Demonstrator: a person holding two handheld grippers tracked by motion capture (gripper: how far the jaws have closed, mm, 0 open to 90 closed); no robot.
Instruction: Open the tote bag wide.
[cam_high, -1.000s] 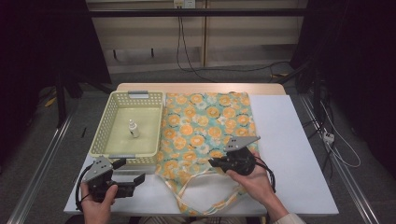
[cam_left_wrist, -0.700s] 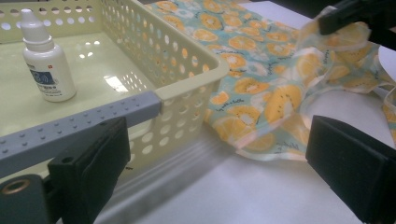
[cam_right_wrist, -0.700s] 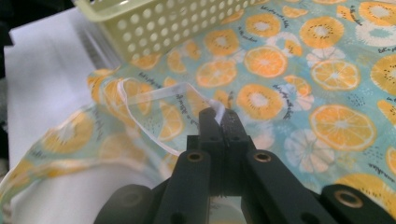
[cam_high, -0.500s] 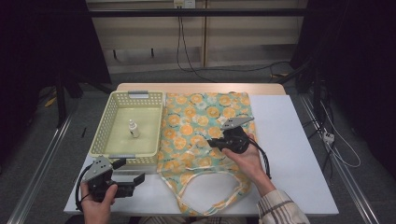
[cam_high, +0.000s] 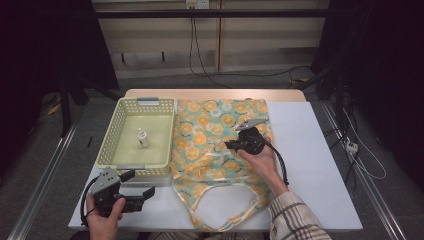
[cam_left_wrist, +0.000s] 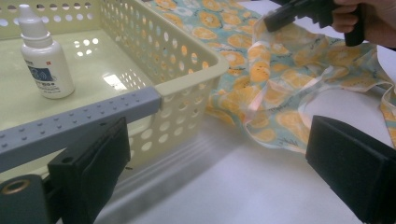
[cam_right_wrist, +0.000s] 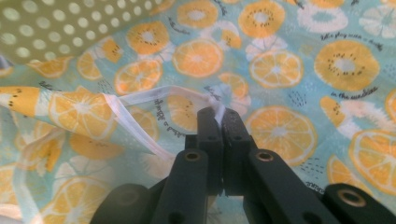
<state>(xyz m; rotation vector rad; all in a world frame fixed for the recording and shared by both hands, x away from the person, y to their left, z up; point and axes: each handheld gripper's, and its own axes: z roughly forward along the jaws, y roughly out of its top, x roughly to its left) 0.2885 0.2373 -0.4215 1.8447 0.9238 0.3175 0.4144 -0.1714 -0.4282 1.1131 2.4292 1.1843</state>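
As seen in the high view, the right gripper (cam_high: 235, 145) has been carried up the table from the near hem of the bag (cam_high: 220, 145) to the bag's middle over the last second, and cloth has been drawn along with it, so the near part now lies ruffled beside the basket (cam_high: 120, 161); this is judged to mean that the top layer is being lifted to open the bag or fold it back. The left gripper (cam_high: 142, 191) has been kept where it was, on the white table (cam_high: 310, 165) in front of the basket, held apart and empty. A small bottle (cam_high: 143, 137) is seen standing upright inside the basket. In the left gripper view, the wide gap between the two black jaws is confirmed, with nothing between them; the basket's grey handle (cam_left_wrist: 84, 121) crosses just beyond the left jaw, the bottle (cam_left_wrist: 44, 58) stands behind it, and the right gripper (cam_left_wrist: 280, 18) is cut off at the top edge. In the right gripper view, the jaws are seen pressed together on a white-edged fold of the bag (cam_right_wrist: 154, 100). How many layers are pinched cannot be told, and the bag's handles (cam_high: 225, 195) are partly covered by the forearm (cam_high: 295, 215) in the high view.
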